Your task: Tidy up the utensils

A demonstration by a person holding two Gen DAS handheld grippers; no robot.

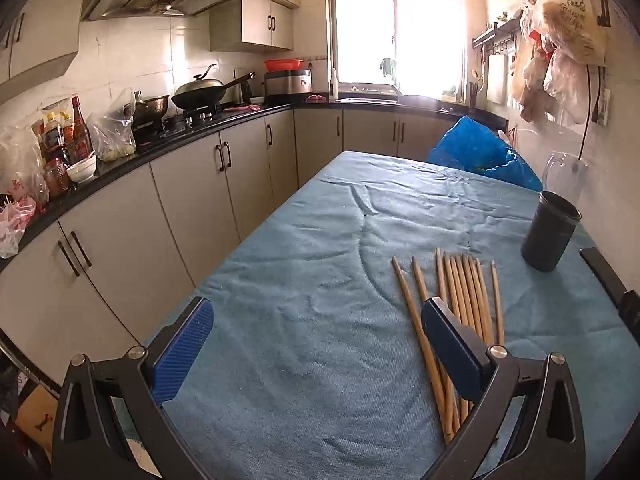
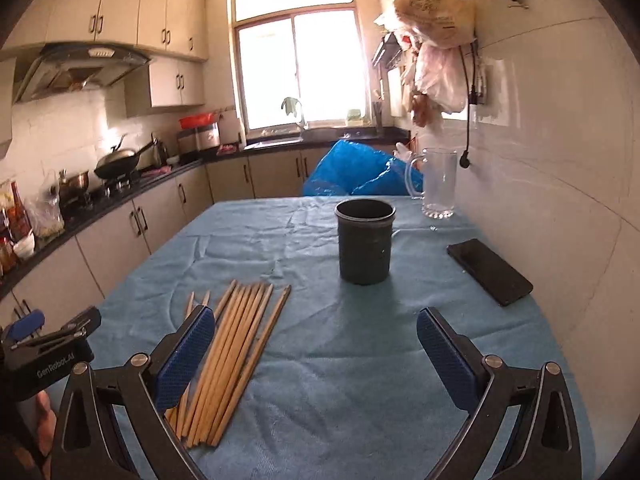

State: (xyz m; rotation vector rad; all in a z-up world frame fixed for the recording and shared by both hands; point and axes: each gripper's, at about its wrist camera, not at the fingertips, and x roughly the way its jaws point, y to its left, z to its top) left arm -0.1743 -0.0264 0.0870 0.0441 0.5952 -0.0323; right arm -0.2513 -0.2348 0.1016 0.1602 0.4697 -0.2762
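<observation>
Pale wooden chopsticks (image 2: 236,344), matt and smooth. Wrinkled blue cloth (image 2: 340,360) over the tabletop. Dark matt plastic cup (image 2: 365,246). Clear glossy glass jug (image 2: 438,184). Glossy black phone (image 2: 490,271).

The bench (image 2: 340,360) is covered by a wrinkled blue cloth (image 2: 248,240). A row of wooden chopsticks (image 2: 232,352) is laid flat on the cloth at the lower left of the right wrist frame, tips pointed away from the camera. A dark cylindrical holder (image 2: 365,246) is stood upright at frame centre, apart from the chopsticks. A black phone (image 2: 489,271) is laid flat at the right. A clear glass jug (image 2: 438,184) is stood behind it. A crumpled blue plastic bag (image 2: 356,174) is seen at the far edge.
</observation>
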